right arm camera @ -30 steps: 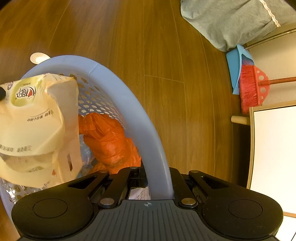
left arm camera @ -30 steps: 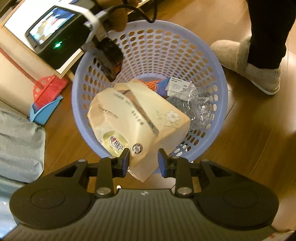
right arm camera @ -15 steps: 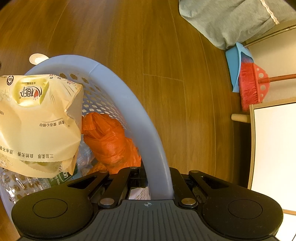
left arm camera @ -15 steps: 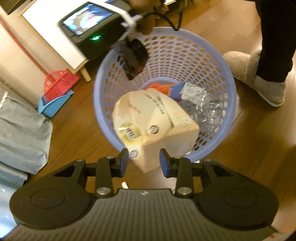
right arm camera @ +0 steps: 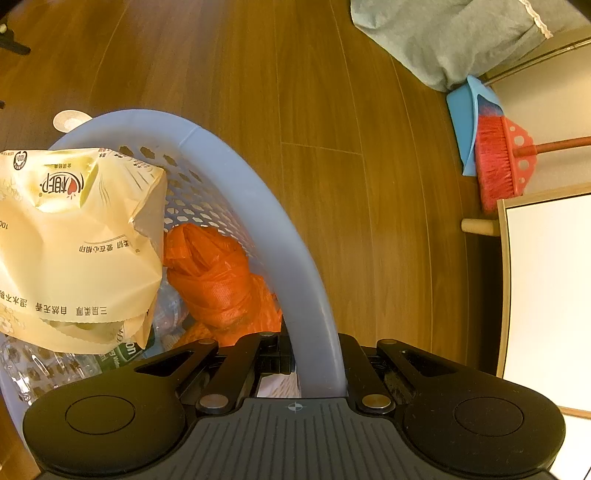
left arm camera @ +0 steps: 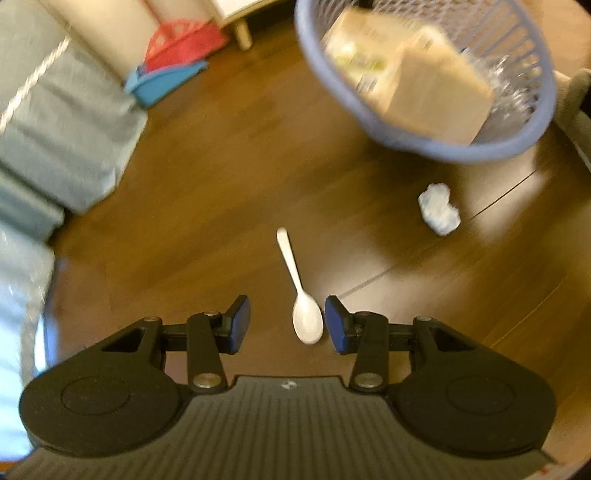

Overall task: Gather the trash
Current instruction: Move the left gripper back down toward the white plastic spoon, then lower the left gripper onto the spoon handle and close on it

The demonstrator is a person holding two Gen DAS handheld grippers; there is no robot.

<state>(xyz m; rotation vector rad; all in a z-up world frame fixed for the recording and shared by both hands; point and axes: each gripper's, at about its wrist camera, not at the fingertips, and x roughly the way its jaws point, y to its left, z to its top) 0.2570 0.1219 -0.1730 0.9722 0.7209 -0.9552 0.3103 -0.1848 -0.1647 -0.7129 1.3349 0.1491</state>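
Landmark: the lavender basket (right arm camera: 236,206), a perforated plastic bin; every place below is given relative to it.
Right gripper (right arm camera: 317,363): its jaws pinch the basket's rim, the rim passing between the two fingers; seen only in the right wrist view.
Left gripper (left arm camera: 287,320): jaws spread wide and empty, hanging over the wooden floor (left arm camera: 207,192) well apart from the basket, which sits at the top right of its view.
White plastic spoon (left arm camera: 300,291): on the floor outside the basket, its bowl between the left gripper's fingers but touching neither, its handle pointing away towards the basket; only the left wrist view shows it.
Crumpled white paper (left arm camera: 439,208): on the floor between the spoon and the basket, nearer the basket; left wrist view only.
Cream tissue bag (right arm camera: 74,247): inside the basket, on top of the other trash, printed with Chinese text; both views show it, the left one blurred.
Orange plastic bag (right arm camera: 218,280): inside the basket against the wall next to the pinched rim; clear only in the right wrist view.
Clear plastic bottle (right arm camera: 48,363): in the basket under the cream bag.
White disc (right arm camera: 68,120): on the floor just beyond the basket's far rim; right wrist view only.
Red broom (right arm camera: 498,162) and blue dustpan (right arm camera: 467,122): together by the wall, well apart from the basket; both views.
Grey fabric (right arm camera: 450,33): beside the dustpan, away from the basket.
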